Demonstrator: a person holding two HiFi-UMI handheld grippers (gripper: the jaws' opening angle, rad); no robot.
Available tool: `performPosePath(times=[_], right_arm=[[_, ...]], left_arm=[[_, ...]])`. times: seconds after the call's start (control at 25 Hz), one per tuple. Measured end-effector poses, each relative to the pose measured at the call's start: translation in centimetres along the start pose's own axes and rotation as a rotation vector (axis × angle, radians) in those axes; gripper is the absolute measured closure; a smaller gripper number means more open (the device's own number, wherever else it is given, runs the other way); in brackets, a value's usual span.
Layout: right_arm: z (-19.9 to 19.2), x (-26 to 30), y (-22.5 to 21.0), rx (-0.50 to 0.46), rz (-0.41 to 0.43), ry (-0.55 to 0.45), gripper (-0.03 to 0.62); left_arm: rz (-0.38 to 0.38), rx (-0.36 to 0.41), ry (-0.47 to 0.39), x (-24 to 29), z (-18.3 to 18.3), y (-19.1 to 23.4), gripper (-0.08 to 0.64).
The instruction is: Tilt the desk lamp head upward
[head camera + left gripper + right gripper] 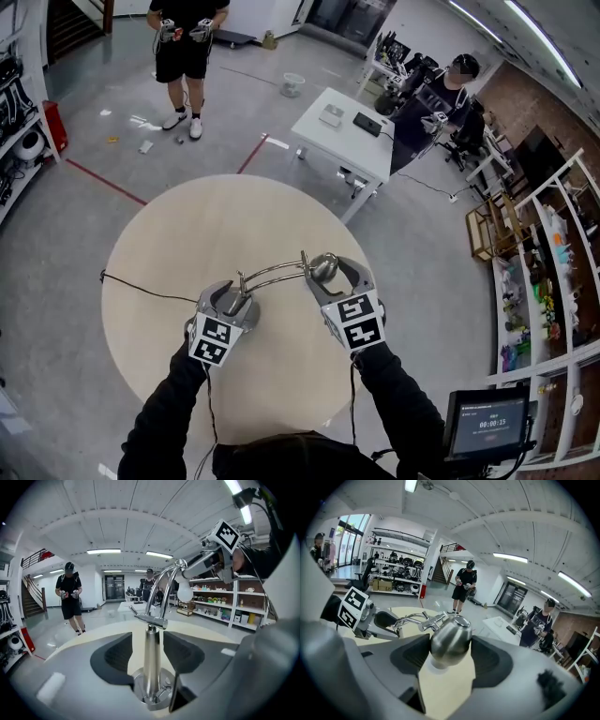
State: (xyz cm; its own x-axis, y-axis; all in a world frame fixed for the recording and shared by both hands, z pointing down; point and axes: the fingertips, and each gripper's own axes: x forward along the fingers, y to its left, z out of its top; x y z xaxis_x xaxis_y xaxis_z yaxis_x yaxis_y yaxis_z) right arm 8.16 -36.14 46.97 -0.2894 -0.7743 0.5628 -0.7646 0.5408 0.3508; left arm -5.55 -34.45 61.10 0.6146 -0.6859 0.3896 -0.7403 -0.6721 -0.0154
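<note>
While the dark sleeves (178, 412) reach in from the bottom edge, both tools are at the desk lamp (272, 274), which stands around the middle of the round counter (169, 234). The left gripper (234, 298) sits around the upright stem (151, 663) just above the base. Its fingers (117, 653) are spread, with a gap on either side of the metal and nothing pressed. The right gripper (327, 273) is over on the lamp head (450, 639), fingers (492, 660) closed against the rounded metal shade from both sides. Curved twin arms (412, 618) bridge stem to head. A thin dark cable (141, 289) trails left across the counter. Beyond, on the grey floor, there's a white table (342, 141), with one person (185, 47) standing at the far end and another (441, 103) beside the table.
</note>
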Motion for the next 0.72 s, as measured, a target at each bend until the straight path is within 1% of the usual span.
performPosePath(times=[0.08,0.12,0.16,0.24,0.56,0.72], right_arm=[[0.4,-0.1,0.2,-0.019,0.000,0.000,0.302],[0.7,-0.2,0.2,-0.030,0.001,-0.001,0.302],[0.9,-0.3,0.3,-0.041,0.001,-0.002,0.302],[1.1,-0.4,0.4,-0.060,0.001,-0.003,0.302],[1.5,-0.5,-0.1,-0.082,-0.005,0.014,0.302],[1.6,-0.5,-0.1,-0.098,-0.004,0.034,0.302]], left_arm=[[-0.004,0.020,0.015,0.3,0.0,-0.3,0.369],[-0.002,0.025,0.022,0.4,0.0,-0.4,0.393],[0.001,0.025,0.025,0.5,-0.1,-0.5,0.417],[0.008,0.013,0.021,0.7,-0.1,-0.8,0.444],[0.021,-0.017,0.009,1.1,0.5,-0.9,0.448],[0.030,-0.015,0.009,0.9,0.6,-1.1,0.448]])
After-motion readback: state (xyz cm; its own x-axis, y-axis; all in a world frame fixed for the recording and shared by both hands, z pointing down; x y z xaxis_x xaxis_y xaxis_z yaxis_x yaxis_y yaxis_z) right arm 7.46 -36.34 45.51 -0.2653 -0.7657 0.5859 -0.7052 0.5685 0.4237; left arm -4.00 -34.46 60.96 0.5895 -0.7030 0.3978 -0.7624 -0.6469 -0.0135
